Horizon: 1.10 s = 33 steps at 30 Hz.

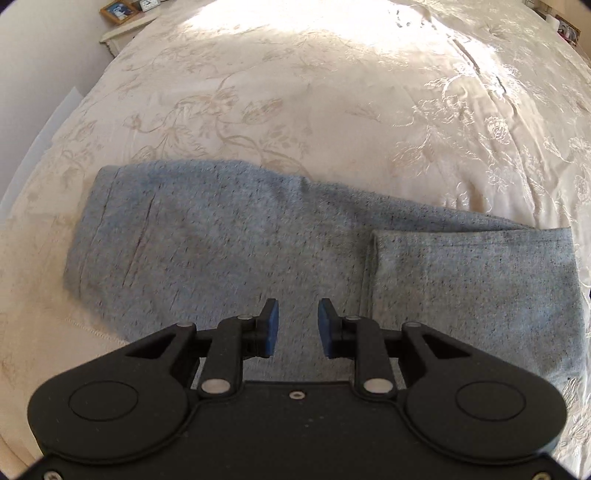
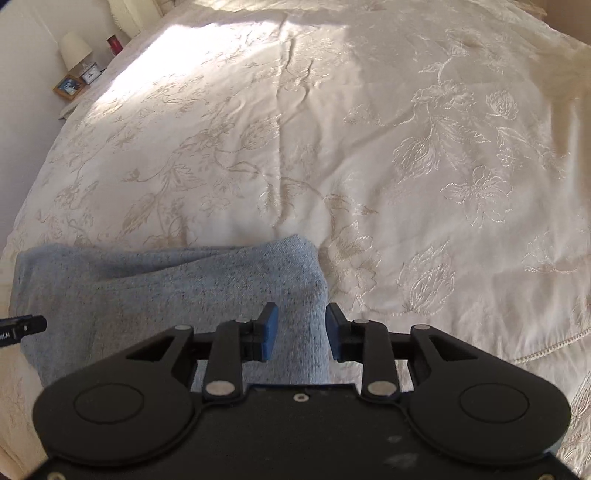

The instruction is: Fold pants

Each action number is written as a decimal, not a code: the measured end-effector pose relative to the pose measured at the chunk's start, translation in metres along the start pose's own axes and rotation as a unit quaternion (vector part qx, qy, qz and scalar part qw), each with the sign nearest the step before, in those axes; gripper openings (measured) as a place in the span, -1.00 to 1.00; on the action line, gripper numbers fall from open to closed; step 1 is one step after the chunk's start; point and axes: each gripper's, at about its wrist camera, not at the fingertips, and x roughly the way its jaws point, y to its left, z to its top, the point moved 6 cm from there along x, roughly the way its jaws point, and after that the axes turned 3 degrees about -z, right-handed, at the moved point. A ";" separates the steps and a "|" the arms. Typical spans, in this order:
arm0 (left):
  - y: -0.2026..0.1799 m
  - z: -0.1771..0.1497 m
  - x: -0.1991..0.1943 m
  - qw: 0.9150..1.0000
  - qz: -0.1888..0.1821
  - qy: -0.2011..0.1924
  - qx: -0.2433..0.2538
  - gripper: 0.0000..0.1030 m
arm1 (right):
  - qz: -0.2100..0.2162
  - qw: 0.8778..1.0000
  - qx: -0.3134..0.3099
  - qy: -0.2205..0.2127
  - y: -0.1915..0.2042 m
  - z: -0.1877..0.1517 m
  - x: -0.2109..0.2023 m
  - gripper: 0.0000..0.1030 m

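Lying flat on the bedspread (image 1: 295, 110), 1 pair of blue-grey speckled pants (image 1: 221, 240), leg end folded back; left gripper (image 1: 297, 325) and right gripper (image 2: 301, 332) both gape, holding nothing.

Glaring sunlight ahead, fisheye-warped edges

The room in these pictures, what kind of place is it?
Most likely a bedroom: grey pants lie on a bed's floral bedspread, beside a nightstand with a lamp and a framed photo.

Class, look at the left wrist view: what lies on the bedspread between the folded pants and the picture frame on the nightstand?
Nothing: in the left wrist view only bare floral bedspread lies between the pants and the picture frame.
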 end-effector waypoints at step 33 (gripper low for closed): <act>0.253 0.002 0.065 0.990 -0.014 0.042 -0.133 0.01 | -0.066 0.998 0.024 0.006 0.143 -0.075 -0.038 -0.38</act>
